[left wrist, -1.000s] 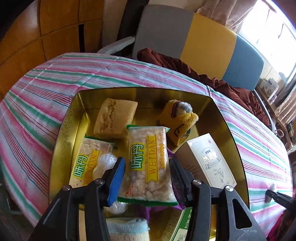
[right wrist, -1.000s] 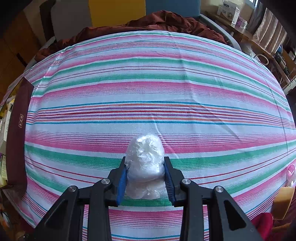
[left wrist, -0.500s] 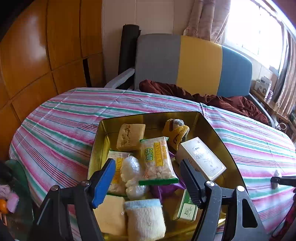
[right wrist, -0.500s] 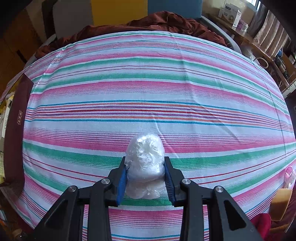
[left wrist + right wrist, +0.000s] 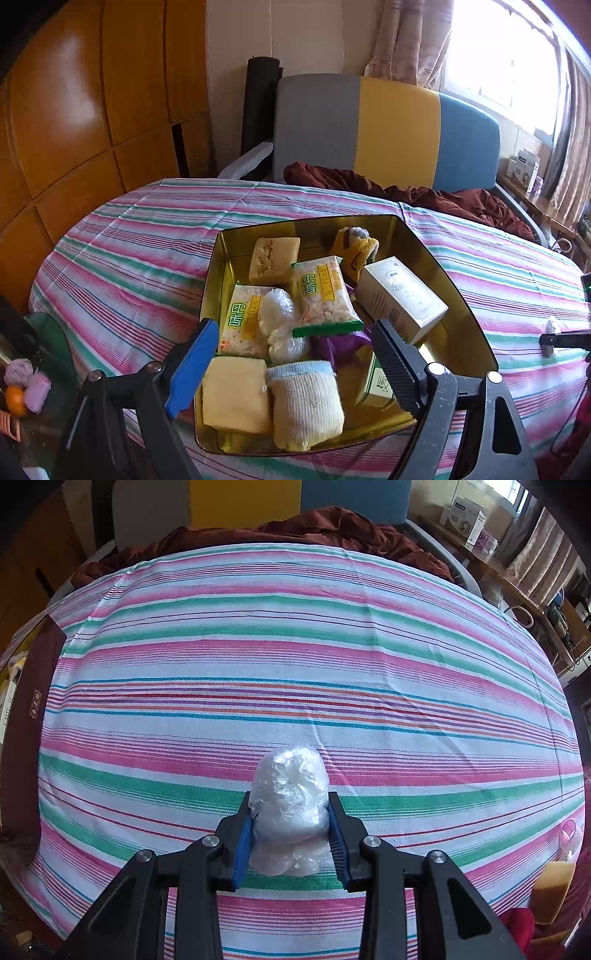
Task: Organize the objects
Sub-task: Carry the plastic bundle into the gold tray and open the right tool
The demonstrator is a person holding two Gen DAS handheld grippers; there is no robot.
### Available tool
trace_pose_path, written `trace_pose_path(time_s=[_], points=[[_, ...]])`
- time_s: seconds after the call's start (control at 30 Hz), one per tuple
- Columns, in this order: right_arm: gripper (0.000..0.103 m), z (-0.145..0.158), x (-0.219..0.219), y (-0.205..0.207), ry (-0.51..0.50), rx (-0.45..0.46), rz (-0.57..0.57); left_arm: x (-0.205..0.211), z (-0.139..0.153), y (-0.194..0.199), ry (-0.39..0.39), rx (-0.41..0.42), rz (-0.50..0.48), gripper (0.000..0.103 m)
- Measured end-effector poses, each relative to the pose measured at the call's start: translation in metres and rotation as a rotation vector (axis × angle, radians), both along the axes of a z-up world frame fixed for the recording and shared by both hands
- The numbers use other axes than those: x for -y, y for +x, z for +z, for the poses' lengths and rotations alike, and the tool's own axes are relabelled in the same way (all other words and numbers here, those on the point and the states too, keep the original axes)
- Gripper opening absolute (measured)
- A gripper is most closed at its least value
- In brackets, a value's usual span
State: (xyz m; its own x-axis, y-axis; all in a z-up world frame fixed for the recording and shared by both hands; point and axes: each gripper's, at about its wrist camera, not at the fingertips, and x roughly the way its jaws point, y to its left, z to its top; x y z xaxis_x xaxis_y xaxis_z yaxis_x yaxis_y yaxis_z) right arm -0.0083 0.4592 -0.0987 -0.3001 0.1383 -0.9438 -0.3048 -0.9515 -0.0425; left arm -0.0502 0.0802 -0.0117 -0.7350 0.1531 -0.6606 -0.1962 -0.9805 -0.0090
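Observation:
A gold tin tray [image 5: 454, 284] on the striped tablecloth holds two Weidan snack packets [image 5: 325, 291], a plastic-wrapped ball [image 5: 277, 314], a white box [image 5: 402, 299], a yellow cake [image 5: 273, 254], a folded sock [image 5: 306, 402] and other items. My left gripper [image 5: 291, 365] is open and empty, above the tray's near end. My right gripper [image 5: 291, 834] is shut on a clear plastic-wrapped ball [image 5: 290, 801] just above the cloth. The right gripper's tip shows at the left wrist view's right edge [image 5: 554, 338].
The tray's dark red outer wall [image 5: 22, 738] is at the right wrist view's left edge. A sofa [image 5: 369, 129] with a dark red blanket [image 5: 424, 195] stands behind the table. A yellow sponge-like piece [image 5: 550, 890] lies at the table's right edge. Wooden panelling is on the left.
My left gripper let go of the Weidan packet, opened wide and pulled back and up from the tray. My right gripper stayed shut on the wrapped ball, nearly still.

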Motion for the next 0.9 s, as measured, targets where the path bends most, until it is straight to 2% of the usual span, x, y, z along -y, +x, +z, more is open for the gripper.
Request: trace_pose_path(time_s=[0.33,0.6,0.77,0.9], points=[[0.036,0.002,0.014,0.003,0.034,-0.001,0.034,0.004,-0.004,0.006,0.006,0.016,-0.002,0.09],[0.036,0.005,0.029,0.007,0.007,-0.001,0.079,0.009,-0.008,0.007,0.013,0.03,0.002,0.093],[0.036,0.012,0.062,0.008,-0.043,-0.021,0.153,0.014,-0.008,0.008,0.022,0.034,0.001,0.096],[0.036,0.028,0.093,0.005,-0.079,-0.075,0.208,0.022,-0.008,0.009,0.032,0.037,0.014,0.097]])
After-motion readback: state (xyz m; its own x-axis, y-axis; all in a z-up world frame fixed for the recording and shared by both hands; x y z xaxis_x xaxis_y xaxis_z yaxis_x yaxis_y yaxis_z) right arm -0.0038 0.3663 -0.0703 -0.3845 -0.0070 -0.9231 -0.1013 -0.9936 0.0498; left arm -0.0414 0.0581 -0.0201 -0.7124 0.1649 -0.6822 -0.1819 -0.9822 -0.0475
